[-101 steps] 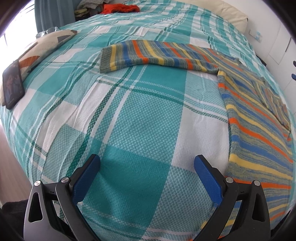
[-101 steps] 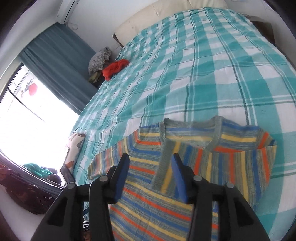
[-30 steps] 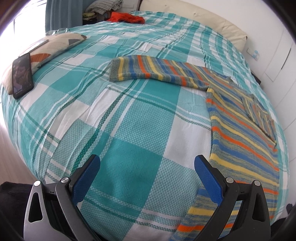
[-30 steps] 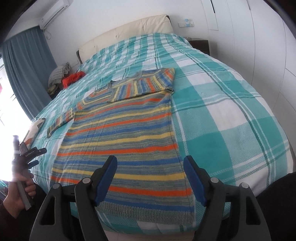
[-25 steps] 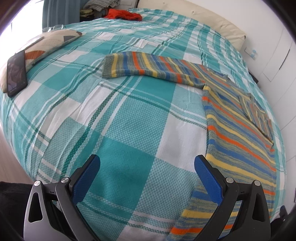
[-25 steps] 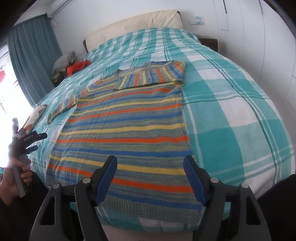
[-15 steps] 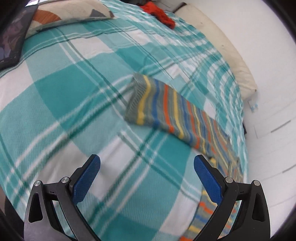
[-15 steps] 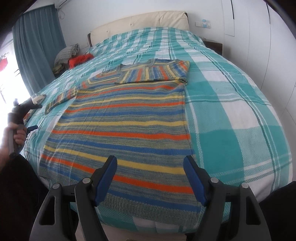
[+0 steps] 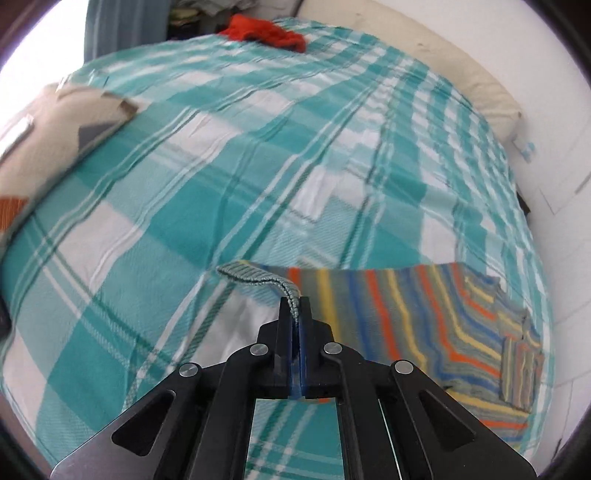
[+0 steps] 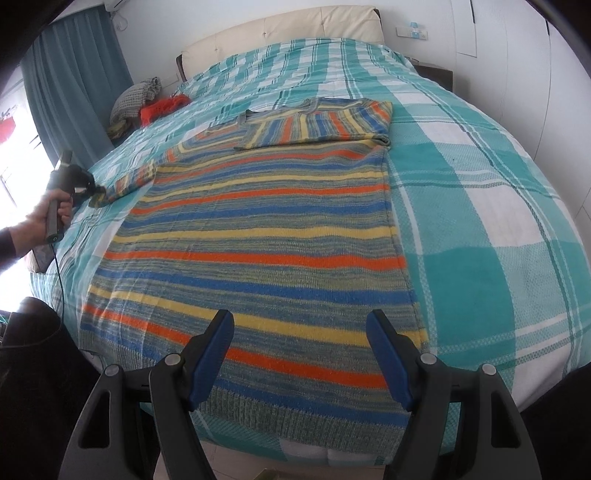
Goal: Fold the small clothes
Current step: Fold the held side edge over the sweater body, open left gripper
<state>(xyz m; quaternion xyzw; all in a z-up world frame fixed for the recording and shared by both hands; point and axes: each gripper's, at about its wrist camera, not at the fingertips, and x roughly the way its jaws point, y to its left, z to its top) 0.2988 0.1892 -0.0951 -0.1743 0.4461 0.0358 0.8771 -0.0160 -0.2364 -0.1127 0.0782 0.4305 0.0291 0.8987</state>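
Observation:
A striped knit sweater (image 10: 258,236) lies flat on the teal plaid bed cover (image 10: 480,184), hem toward me. One sleeve (image 10: 317,125) is folded across the chest. The other sleeve (image 9: 369,295) stretches out to the side. My left gripper (image 9: 294,306) has its jaws closing tight on this sleeve's ribbed grey cuff (image 9: 255,276), which is pinched and lifted between the pads. In the right wrist view the left gripper (image 10: 88,188) sits at the sleeve end, held by a hand (image 10: 55,214). My right gripper (image 10: 300,321) hovers open above the hem with nothing between its fingers.
A patterned cushion (image 9: 55,125) lies at the bed's left edge with a dark phone (image 10: 40,254) near it. A red garment (image 9: 266,33) and a grey checked pile (image 10: 136,96) sit at the far corner by the blue curtain (image 10: 74,74). A cream headboard (image 10: 288,29) stands behind.
My left gripper travelled forward to the end of the outstretched sleeve and went from wide open to shut on the cuff. The right gripper stayed open, drifting slightly nearer the hem.

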